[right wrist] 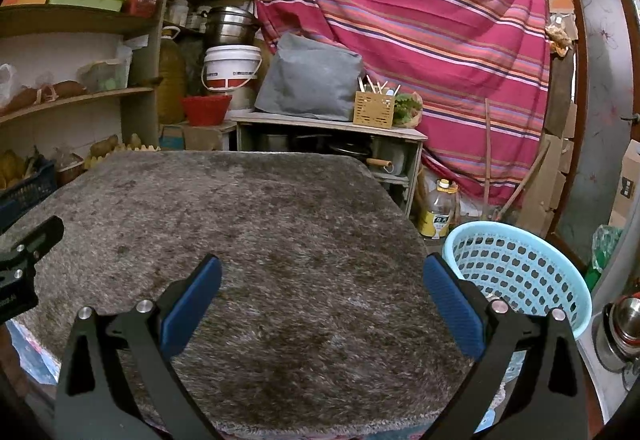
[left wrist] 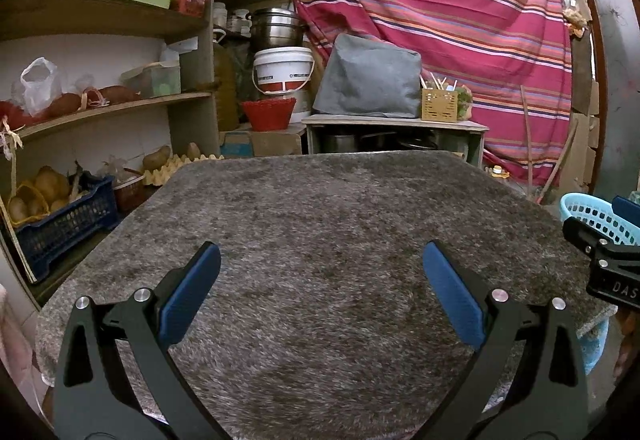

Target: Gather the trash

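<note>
Two grippers, the left gripper [left wrist: 321, 272] and the right gripper [right wrist: 322, 280], hover with jaws spread wide and holding nothing over the shaggy grey-brown table mat [right wrist: 240, 232]. Just off its right edge stands the pale blue perforated plastic basket [right wrist: 520, 272]; its contents are hard to make out, and the left view cuts it off.

Home pantry storeroom: shelves [left wrist: 108, 103] with potatoes [left wrist: 48, 183], stacked pots [left wrist: 276, 25], bucket [left wrist: 282, 69].
</note>
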A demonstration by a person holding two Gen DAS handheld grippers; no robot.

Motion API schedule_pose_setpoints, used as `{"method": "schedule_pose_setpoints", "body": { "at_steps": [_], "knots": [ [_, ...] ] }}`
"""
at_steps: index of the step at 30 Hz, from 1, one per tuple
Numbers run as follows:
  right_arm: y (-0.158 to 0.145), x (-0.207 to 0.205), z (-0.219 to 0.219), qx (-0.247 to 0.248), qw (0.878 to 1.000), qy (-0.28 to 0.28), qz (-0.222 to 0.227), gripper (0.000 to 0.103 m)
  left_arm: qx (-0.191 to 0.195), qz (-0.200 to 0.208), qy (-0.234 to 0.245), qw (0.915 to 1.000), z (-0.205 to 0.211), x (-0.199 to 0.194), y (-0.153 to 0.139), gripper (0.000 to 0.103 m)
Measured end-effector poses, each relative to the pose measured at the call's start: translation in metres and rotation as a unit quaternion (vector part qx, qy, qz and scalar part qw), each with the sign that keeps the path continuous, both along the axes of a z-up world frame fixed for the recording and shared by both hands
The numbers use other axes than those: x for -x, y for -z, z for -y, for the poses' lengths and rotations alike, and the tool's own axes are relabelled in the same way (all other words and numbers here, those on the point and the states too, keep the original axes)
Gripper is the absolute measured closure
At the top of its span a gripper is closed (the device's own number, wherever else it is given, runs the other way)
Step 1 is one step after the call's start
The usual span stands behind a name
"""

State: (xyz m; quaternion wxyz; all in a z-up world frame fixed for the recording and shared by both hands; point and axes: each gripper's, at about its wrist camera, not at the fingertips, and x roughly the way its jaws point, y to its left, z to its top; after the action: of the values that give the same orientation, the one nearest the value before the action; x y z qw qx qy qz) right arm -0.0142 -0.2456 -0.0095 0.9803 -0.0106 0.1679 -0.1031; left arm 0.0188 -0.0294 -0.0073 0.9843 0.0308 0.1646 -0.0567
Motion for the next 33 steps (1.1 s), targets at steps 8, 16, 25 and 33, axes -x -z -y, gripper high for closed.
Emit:
{"method": "schedule_pose_setpoints", "body": {
  "at_steps": [8,16,25,33],
  "knots": [
    [0.0003,0.0004,0.0003,0.001,1.0,0.0,0.001,0.005,0.0,0.005,-0.007,1.0,-0.0009,0.0003,-0.0022,0.005],
    [-0.0005,0.0004,-0.0005,0.005,1.0,-0.002,0.0,0.005,0.0,0.008,-0.01,0.9999,-0.002,0.0005,-0.0025,0.005],
    [-0.0005,-0.0002,-0.0004,0.007,1.0,-0.002,0.0,0.005,-0.002,0.012,-0.011,0.9999,-0.0004,0.0004,-0.002,0.005],
    [-0.0007,0.0003,0.0006,0.01,1.0,-0.002,-0.002,0.005,-0.011,0.018,-0.007,0.9997,0.003,0.0043,-0.0015,0.005]
  ]
}}
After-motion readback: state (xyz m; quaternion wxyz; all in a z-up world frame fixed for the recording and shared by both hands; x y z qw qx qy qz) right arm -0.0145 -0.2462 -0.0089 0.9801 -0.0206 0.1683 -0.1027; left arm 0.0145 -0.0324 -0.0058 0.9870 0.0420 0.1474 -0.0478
